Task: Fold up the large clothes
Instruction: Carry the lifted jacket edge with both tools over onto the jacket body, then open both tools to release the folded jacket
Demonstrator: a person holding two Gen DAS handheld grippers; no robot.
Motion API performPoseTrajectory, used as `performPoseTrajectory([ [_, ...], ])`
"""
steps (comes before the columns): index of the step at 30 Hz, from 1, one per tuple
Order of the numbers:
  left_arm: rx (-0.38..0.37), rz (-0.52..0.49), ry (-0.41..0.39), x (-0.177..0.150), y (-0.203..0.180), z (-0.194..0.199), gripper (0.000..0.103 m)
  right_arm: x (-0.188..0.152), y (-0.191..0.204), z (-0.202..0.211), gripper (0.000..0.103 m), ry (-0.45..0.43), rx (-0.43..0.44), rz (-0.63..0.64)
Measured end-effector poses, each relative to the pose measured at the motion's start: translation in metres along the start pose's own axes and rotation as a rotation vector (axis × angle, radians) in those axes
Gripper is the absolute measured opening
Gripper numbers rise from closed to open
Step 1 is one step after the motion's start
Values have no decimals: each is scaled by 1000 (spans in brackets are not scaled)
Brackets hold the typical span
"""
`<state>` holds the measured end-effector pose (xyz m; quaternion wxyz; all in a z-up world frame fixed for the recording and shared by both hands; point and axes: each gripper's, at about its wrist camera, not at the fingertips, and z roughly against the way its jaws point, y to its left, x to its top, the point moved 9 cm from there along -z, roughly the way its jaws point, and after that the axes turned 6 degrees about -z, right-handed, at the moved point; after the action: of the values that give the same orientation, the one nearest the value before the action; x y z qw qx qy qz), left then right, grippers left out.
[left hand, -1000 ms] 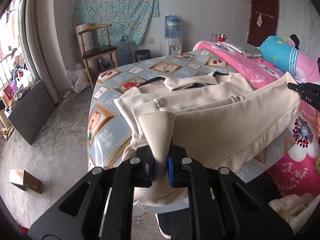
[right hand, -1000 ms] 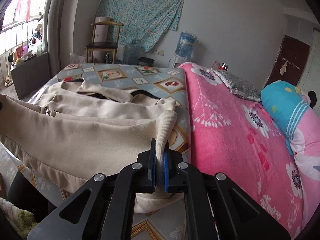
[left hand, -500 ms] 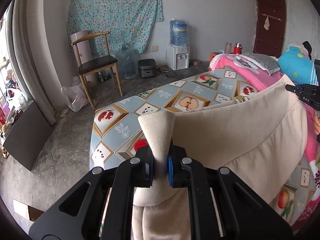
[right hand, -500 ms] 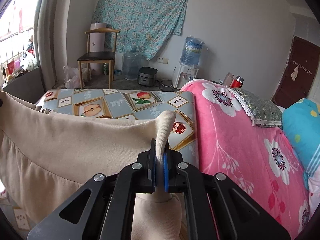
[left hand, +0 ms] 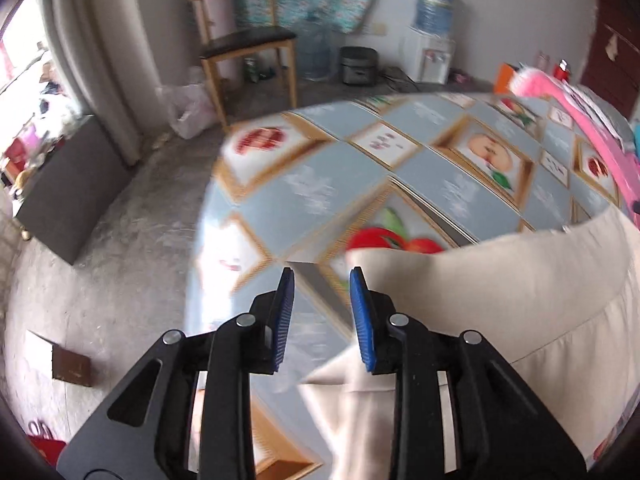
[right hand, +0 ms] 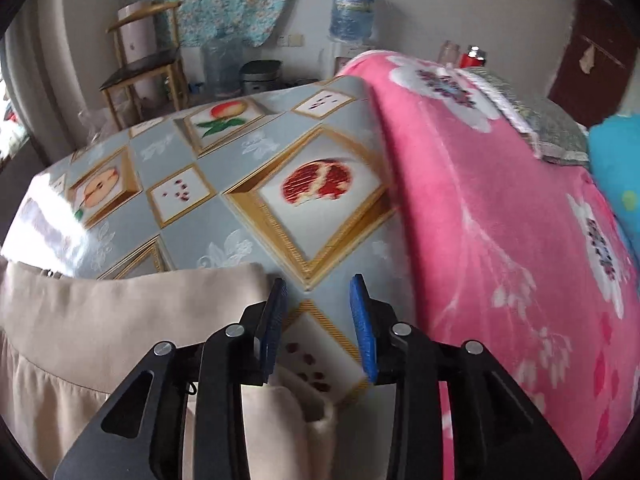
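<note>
Where both clamped before, left tool [left hand: 322, 274], right tool [right hand: 319, 280] opening (garment [left hand: 500, 292] freed).

Garment [left hand: 500, 300] lies on desk [left hand: 320, 184] near edge; blanket [right hand: 500, 200] right of desk; chair [left hand: 244, 44], water dispenser [left hand: 430, 20] behind.

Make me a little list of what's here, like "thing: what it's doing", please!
garment: beige cloth draped over the near table edge
table: fruit-pattern cover, bare beyond the cloth
left gripper: jaws opening, nothing between the pads
right gripper: jaws opening, cloth beside its left finger, not pinched
blanket: pink, flowered, right of the table
chair: wooden, by the far wall
</note>
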<state>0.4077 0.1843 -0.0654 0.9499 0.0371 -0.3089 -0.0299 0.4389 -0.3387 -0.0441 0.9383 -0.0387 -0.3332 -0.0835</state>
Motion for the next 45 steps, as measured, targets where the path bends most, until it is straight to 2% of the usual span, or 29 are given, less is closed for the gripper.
performPoseTrajectory([
  [2, 12, 15, -30, -2, 14, 22, 27, -1, -15, 31, 35, -40, 32, -33],
  [4, -24, -9, -69, -11, 11, 52, 27, -13, -15, 68, 44, -82, 79, -12],
  [5, -57, -31, -79, -18, 3, 66, 27, -25, -11, 86, 47, -94, 106, 15],
  [7, -142, -77, -85, -40, -17, 88, 27, -55, 2, 112, 47, -87, 172, 78],
  [9, -220, -125, -62, -71, -42, 102, 27, -93, 16, 132, 47, -55, 244, 125],
  [10, -236, -138, -48, -86, -51, 104, 28, -116, 22, 138, 47, -33, 270, 143],
  [13, -212, -158, 6, -126, -62, 93, 28, -164, 20, 124, 47, 40, 269, 127],
  [15, -145, -162, 58, -149, -58, 72, 29, -193, 9, 91, 51, 132, 227, 110],
  [16, -147, -161, 33, -153, -57, 71, 31, -197, 4, 87, 52, 133, 253, 76],
  [17, -141, -154, 23, -152, -54, 73, 30, -196, 0, 89, 52, 135, 274, 33],
  [19, -95, -151, 28, -149, -49, 79, 30, -187, -3, 105, 52, 110, 241, 11],
  [21, -78, -174, -15, -144, -50, 97, 30, -177, 2, 129, 52, 27, 167, 73],
  [22, -63, -192, -33, -141, -52, 105, 30, -176, 8, 139, 52, -2, 157, 93],
  [24, -76, -217, -71, -134, -61, 118, 30, -170, 26, 158, 52, -52, 181, 133],
  [26, -124, -230, -89, -130, -80, 125, 30, -167, 53, 165, 53, -82, 221, 181],
  [28, -168, -231, -75, -131, -102, 121, 31, -173, 77, 161, 53, -77, 252, 208],
  [32, -230, -211, -11, -144, -144, 97, 32, -190, 115, 134, 53, 16, 349, 163],
  [33, -212, -215, -2, -147, -149, 89, 34, -197, 122, 128, 53, 34, 337, 176],
  [34, -176, -238, -8, -150, -152, 81, 36, -204, 127, 116, 53, 45, 287, 216],
  [35, -154, -256, -26, -150, -154, 80, 37, -206, 131, 114, 53, 27, 252, 251],
  [37, -151, -246, -12, -147, -154, 84, 36, -204, 135, 120, 53, 26, 218, 279],
  [42, -235, -254, -118, -122, -173, 110, 36, -180, 173, 166, 35, -75, 397, 287],
  [43, -244, -262, -116, -119, -181, 108, 36, -180, 181, 167, 33, -70, 424, 294],
  [45, -245, -282, -85, -119, -194, 95, 36, -188, 199, 148, 21, -14, 447, 322],
])
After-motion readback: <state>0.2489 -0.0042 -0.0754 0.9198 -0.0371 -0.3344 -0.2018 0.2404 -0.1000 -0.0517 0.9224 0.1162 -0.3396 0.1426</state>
